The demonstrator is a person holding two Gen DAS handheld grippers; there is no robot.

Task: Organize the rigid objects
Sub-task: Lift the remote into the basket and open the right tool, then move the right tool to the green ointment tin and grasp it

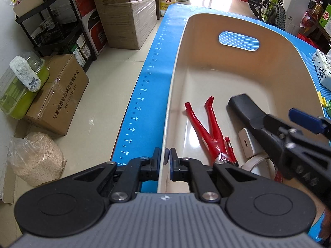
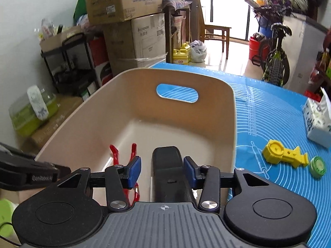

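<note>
A beige plastic bin (image 1: 206, 31) (image 2: 132, 82) stands on the blue mat. In it lie a red figurine (image 1: 209, 130) (image 2: 113, 150), a white block (image 1: 247, 142) and a long black object (image 1: 246, 111) (image 2: 167, 165). My left gripper (image 1: 167, 159) is shut on the bin's near rim. My right gripper (image 2: 162, 171) is open, its blue pads on either side of the black object without touching it; it also shows in the left wrist view (image 1: 275, 124). A yellow plastic part (image 2: 285, 153) and a green round piece (image 2: 318, 165) lie on the mat right of the bin.
A tissue pack (image 2: 317, 119) (image 1: 322, 70) sits at the mat's right edge. Cardboard boxes (image 1: 60, 93), a black shelf cart (image 1: 55, 24), a bicycle (image 2: 275, 57) and yellow jugs (image 2: 182, 55) stand on the floor beyond the table.
</note>
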